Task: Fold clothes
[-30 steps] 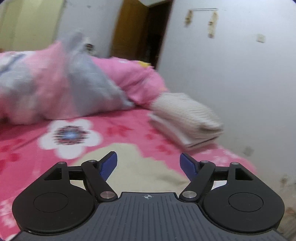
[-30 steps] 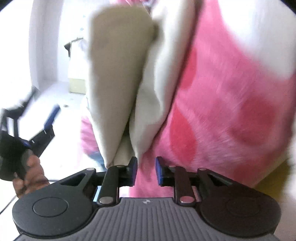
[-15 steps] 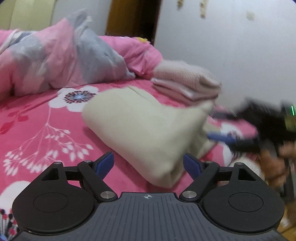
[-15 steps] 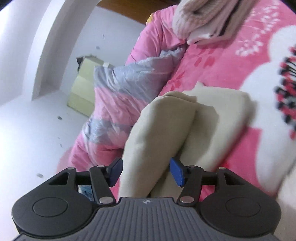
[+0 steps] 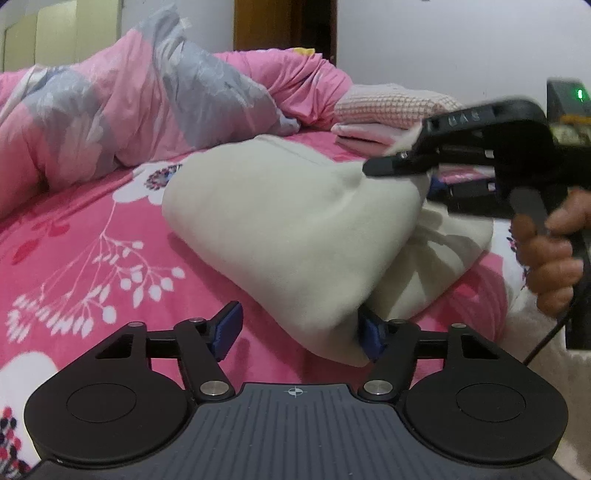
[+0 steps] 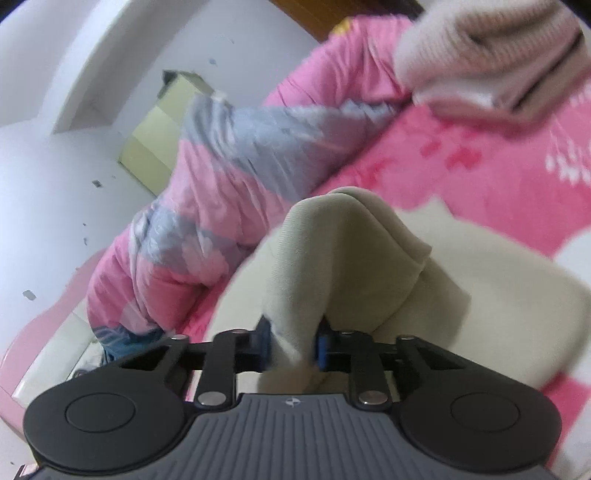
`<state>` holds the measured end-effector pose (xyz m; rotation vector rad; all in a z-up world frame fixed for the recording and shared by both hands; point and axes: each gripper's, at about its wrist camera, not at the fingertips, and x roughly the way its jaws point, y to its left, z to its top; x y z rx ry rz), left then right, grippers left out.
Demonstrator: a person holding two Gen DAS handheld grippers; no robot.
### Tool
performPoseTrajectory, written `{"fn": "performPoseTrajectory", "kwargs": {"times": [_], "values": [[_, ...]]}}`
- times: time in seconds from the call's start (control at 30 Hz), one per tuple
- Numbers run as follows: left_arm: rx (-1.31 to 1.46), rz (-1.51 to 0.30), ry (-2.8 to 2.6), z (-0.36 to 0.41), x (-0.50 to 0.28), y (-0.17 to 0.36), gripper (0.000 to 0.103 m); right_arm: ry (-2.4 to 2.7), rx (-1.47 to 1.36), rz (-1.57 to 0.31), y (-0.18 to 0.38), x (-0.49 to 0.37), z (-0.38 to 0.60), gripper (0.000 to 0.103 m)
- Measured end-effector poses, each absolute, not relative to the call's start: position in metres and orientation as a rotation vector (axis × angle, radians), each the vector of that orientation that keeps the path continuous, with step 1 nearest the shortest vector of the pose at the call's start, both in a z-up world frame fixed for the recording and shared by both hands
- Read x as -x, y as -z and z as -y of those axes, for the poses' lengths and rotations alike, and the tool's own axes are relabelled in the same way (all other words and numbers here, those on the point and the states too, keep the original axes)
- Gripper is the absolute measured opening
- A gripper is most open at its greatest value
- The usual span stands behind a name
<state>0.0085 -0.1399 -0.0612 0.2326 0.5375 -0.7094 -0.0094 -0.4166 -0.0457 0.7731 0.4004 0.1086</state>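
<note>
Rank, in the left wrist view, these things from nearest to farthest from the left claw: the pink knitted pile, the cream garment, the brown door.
1. The cream garment: nearest, its near corner lies between the fingers of the left claw.
2. The pink knitted pile: behind the garment, to the right on the bed.
3. The brown door: farthest, beyond the bed.

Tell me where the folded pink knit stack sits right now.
In the left wrist view the folded pink knit stack lies at upper right on the pink floral bedsheet, just behind the cream garment and beside the bunched quilt.
</note>
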Motion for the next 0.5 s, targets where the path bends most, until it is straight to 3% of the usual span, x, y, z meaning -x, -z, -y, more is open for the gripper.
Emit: {"fn": "performPoseTrajectory", "kwargs": {"times": [0.13,0.33,0.5], "values": [[-0.284,-0.517,0.715,0.148,-0.001,0.061,0.065,-0.083,-0.708,-0.264,0.032,0.041,0.421,0.018],[-0.325,-0.537,0.713,0.154,-0.002,0.069,0.066,-0.037,-0.874,-0.360,0.091,0.056,0.444,0.017],[-0.352,-0.533,0.708,0.157,-0.001,0.064,0.065,-0.062,-0.882,-0.245,0.073,0.066,0.451,0.017]]}}
